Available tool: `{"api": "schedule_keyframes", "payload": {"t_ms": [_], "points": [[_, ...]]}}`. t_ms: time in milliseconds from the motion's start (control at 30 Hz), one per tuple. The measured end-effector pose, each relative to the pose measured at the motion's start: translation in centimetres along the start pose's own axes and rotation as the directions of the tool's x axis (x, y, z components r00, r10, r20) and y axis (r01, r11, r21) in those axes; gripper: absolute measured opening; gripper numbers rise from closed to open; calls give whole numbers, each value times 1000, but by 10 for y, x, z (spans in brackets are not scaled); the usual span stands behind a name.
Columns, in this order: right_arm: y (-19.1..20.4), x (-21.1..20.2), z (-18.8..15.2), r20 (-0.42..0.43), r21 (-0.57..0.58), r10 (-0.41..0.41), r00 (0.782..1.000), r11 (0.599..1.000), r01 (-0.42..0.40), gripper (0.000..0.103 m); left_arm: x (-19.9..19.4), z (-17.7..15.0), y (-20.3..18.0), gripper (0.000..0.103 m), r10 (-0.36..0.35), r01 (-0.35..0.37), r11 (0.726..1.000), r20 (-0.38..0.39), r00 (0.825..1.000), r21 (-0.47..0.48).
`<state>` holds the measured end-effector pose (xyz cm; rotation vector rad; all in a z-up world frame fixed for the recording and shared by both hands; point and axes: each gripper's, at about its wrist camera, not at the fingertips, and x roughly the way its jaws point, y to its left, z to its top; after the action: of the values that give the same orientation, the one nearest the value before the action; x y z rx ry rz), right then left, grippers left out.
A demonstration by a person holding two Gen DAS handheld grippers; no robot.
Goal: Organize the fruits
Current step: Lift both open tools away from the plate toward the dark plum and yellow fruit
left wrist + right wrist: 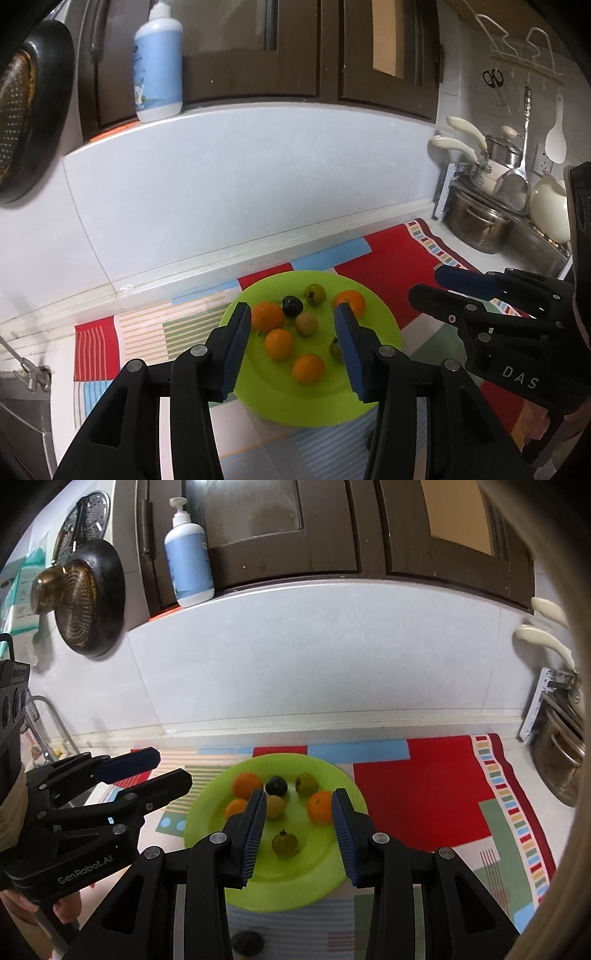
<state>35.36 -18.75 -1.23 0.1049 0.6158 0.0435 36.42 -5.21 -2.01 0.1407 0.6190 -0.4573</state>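
A lime green plate (266,398) (317,882) lies on a patchwork cloth and holds several small fruits: oranges (279,343) (320,806), green ones (314,294) (285,843), a pale one (306,324) and a dark plum (292,306) (276,786). My left gripper (293,325) is open and empty, above the plate's near side. My right gripper (299,812) is open and empty, above the plate too. Each gripper shows in the other's view, the right gripper (439,284) at the right and the left gripper (170,768) at the left.
The colourful cloth (399,258) (424,786) covers a white counter below a tiled wall. Pots and utensils (491,192) stand at the right. A soap bottle (189,557) stands on the ledge under dark cabinets. A strainer (83,602) hangs at the left, above a sink faucet (48,720).
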Motion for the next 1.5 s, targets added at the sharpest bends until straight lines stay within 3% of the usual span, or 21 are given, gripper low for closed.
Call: {"api": "schedule_keyframes", "payload": {"t_ms": [133, 433, 500, 767, 1200, 1500], "points": [[5, -15, -6, 5, 1, -12, 1000, 1000, 12, 45, -15, -5, -1, 50, -3, 3, 1000, 7, 1000, 11], [21, -51, -22, 23, -17, -45, 999, 999, 45, 46, -52, -17, -6, 60, 0, -2, 999, 46, 999, 43], [24, -56, -26, 22, -17, -48, 999, 999, 48, 50, -58, -20, -6, 64, 1, -3, 999, 52, 999, 49], [36, -76, -41, 17, -16, -64, 998, 998, 64, 52, -74, -34, -7, 67, -2, -2, 997, 52, 999, 82], [54, -77, -72, -43, -6, -74, 996, 997, 74, 56, -80, -66, -2, 70, -9, 7, 989, 16, 1000, 150], [60, -63, -94, -114, -16, -86, 990, 996, 85, 56, -66, -89, -3, 70, -60, 66, 974, -35, 998, 217]]}}
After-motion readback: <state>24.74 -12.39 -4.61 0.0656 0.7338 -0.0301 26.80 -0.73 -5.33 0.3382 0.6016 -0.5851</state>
